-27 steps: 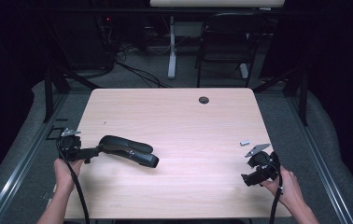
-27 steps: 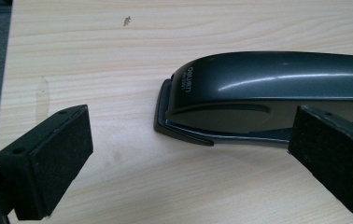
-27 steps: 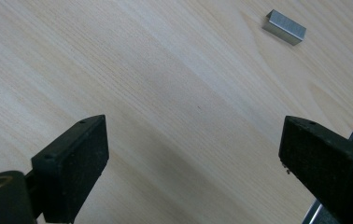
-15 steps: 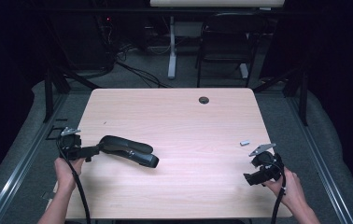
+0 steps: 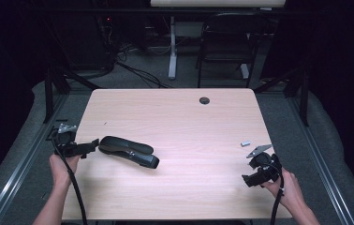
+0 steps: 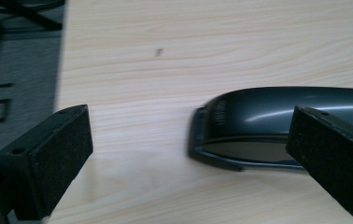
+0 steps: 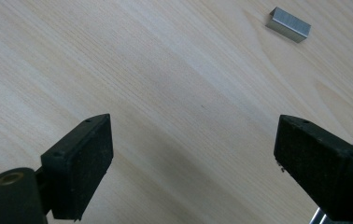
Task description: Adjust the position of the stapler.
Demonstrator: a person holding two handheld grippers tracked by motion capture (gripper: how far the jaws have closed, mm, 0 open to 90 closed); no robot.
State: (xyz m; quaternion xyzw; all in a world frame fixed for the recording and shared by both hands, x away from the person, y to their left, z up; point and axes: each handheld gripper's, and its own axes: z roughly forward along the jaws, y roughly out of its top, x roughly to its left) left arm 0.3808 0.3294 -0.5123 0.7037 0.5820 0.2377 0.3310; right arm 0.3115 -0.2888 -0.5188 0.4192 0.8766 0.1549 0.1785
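- Presently the left gripper (image 5: 90, 146), fingers spread wide and empty, sits just short of the black stapler (image 6: 277, 126); closing now could nudge it away.
- Right gripper (image 5: 250, 180), fingers likewise open and empty, could flick the staple strip (image 7: 288, 24) off the worktop (image 5: 189, 126) edge.

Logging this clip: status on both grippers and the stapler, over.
Left gripper open, facing the end of the black plastic stapler, not touching. Right gripper open over bare wood table. Small silver staple block ahead. Nothing in the way.

One black stapler (image 5: 129, 151) just ahead of the left gripper (image 5: 90, 146); one small block of staples (image 5: 245, 143) beyond the right gripper (image 5: 248, 181).
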